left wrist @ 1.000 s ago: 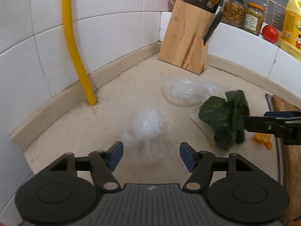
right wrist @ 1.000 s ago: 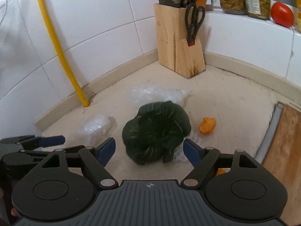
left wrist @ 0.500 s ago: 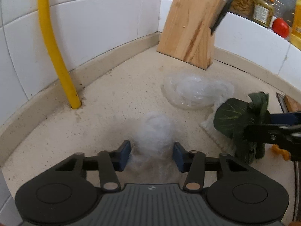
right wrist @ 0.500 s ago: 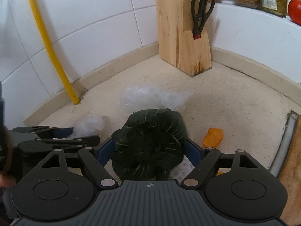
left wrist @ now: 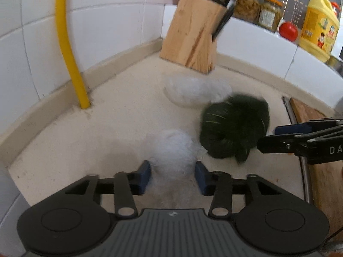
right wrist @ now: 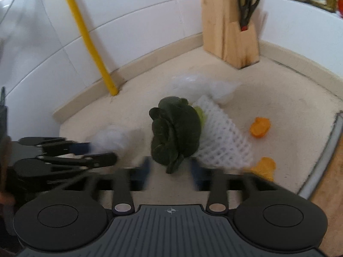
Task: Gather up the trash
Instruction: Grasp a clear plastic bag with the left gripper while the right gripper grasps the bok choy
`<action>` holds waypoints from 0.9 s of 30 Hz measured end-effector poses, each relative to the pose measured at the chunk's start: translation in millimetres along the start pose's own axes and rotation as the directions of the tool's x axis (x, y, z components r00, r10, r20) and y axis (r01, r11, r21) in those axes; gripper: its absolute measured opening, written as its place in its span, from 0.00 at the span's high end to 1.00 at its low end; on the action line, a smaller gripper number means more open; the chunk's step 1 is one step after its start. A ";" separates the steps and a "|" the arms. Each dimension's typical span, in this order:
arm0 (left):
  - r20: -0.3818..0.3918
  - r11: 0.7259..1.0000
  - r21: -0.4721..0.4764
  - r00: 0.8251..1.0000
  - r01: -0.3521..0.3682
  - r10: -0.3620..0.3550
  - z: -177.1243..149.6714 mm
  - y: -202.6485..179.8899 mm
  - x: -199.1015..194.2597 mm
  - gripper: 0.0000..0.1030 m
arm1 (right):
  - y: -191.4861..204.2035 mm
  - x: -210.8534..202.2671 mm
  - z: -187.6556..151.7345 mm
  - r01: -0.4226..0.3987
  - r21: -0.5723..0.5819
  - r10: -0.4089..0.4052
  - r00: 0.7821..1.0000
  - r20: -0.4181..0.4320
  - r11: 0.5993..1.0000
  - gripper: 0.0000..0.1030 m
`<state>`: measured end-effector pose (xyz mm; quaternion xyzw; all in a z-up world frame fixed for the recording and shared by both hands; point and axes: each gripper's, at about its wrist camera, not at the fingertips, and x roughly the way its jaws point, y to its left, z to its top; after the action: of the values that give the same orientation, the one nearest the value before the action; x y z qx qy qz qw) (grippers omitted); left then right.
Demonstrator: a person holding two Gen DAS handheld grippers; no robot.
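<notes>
A crumpled ball of clear plastic [left wrist: 173, 150] lies on the beige counter [left wrist: 120, 128], its near side between my left gripper's [left wrist: 172, 176] blue pads. Those jaws are opening, and no firm pinch shows. In the right wrist view the plastic ball [right wrist: 111, 137] shows just past the left gripper [right wrist: 100, 152]. A dark green leafy vegetable [right wrist: 175, 132] sits half on a white foam net [right wrist: 220, 137]. Its stem reaches between the blurred fingers of my right gripper [right wrist: 170, 171], whose jaws are closing with gaps on both sides. From the left wrist view, the right gripper [left wrist: 268, 137] is beside the vegetable [left wrist: 233, 128].
A clear plastic bag [left wrist: 195, 90] lies behind the vegetable, near a wooden knife block [left wrist: 193, 38] in the corner. Two orange peel pieces [right wrist: 260, 126] [right wrist: 264, 167] lie to the right, by a wooden cutting board [right wrist: 330, 182]. A yellow pipe [left wrist: 68, 49] runs up the tiled wall.
The left jaws narrowed onto the plastic ball, then widened again. Both cameras drew back. The vegetable, deep between the right pads half a second ago, now stands farther forward, with the foam net showing.
</notes>
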<state>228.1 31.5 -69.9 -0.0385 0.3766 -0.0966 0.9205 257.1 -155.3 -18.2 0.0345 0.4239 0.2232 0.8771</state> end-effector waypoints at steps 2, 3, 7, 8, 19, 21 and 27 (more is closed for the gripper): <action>0.024 1.000 -0.006 1.000 -0.013 0.013 3.6 1.1 0.3 0.40 | -3.9 -1.4 3.7 0.034 0.017 -0.035 0.999 0.038 0.999 0.18; 0.032 1.000 -0.004 0.999 -0.015 0.015 5.3 0.8 2.1 0.37 | -6.5 -0.6 6.4 0.032 0.028 -0.033 0.998 0.052 0.999 0.17; 0.051 0.998 0.038 0.997 -0.057 0.055 11.0 -5.5 15.2 0.33 | -10.2 22.2 19.6 0.039 0.032 -0.042 0.997 0.070 0.999 0.17; 0.047 0.996 0.052 0.997 -0.067 0.064 12.1 -7.1 20.1 0.33 | -10.2 22.2 19.6 0.039 0.032 -0.042 0.997 0.070 0.999 0.17; -0.048 1.000 -0.015 0.999 -0.002 0.002 -8.9 -4.1 15.8 0.62 | 5.0 28.4 9.9 0.014 -0.036 -0.015 1.000 -0.014 0.999 0.79; -0.044 1.000 -0.003 0.999 0.025 -0.025 -13.9 -10.5 8.2 0.62 | 7.8 18.1 5.3 0.002 -0.041 -0.003 1.000 -0.022 0.999 0.82; -0.035 0.999 -0.032 0.999 0.016 -0.017 -14.9 -4.0 1.7 0.58 | 0.8 -5.5 -0.1 0.002 -0.016 -0.002 0.999 0.032 1.000 0.33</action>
<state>218.2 27.3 -81.1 -0.0548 0.3941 -0.0989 0.9121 253.7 -156.9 -14.1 0.0304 0.4081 0.2253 0.8842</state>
